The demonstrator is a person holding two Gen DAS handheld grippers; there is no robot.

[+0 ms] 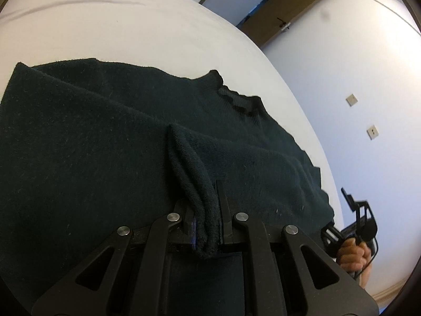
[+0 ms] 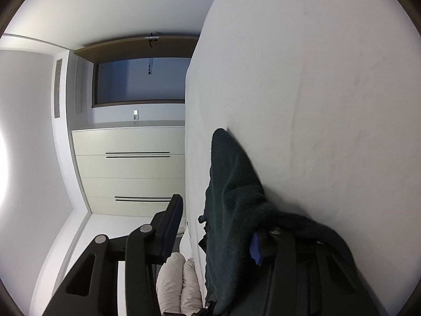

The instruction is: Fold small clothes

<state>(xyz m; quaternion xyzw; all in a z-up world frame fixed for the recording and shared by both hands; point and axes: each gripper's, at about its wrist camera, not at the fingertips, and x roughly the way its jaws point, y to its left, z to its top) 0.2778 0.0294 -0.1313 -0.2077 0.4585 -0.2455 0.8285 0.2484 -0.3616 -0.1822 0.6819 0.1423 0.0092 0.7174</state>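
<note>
So the dark green sweater (image 1: pixel 110 142) is lying mostly flat on the white bed (image 1: pixel 136 26), with its ribbed collar (image 1: pixel 236 100) toward the far side of the sweater, close to the bed's edge. Progress-wise I'd say this is early: the body looks spread out and smoothed, one long diagonal ridge across it hints that a side or sleeve may already be laid over, but no compact fold is there yet, so most of the folding is left. The left gripper (image 1: pixel 206 226) is clamped tight on a bunched-up ridge of the sweater's near edge, and you can see the fabric pinched into a thick doubled roll between the fingers and poking out behind them. The right gripper (image 2: pixel 215 231) is wide apart, with one blue-padded finger (image 2: pixel 172 226) hanging free off the bed's side and the other buried under a drape of the sweater (image 2: pixel 231 197), so it's not gripping anything as far as I can tell, cloth is just slumped over it. Material looks like a thick fuzzy knit, fleecy nap, soft and floppy, holds rounded rolls rather than crisp creases, so folds will probably come out puffy. The collar is a tighter rib with a wavy rim. The bed sheet is smooth matte white with a few shallow wrinkles far from the sweater.
</note>
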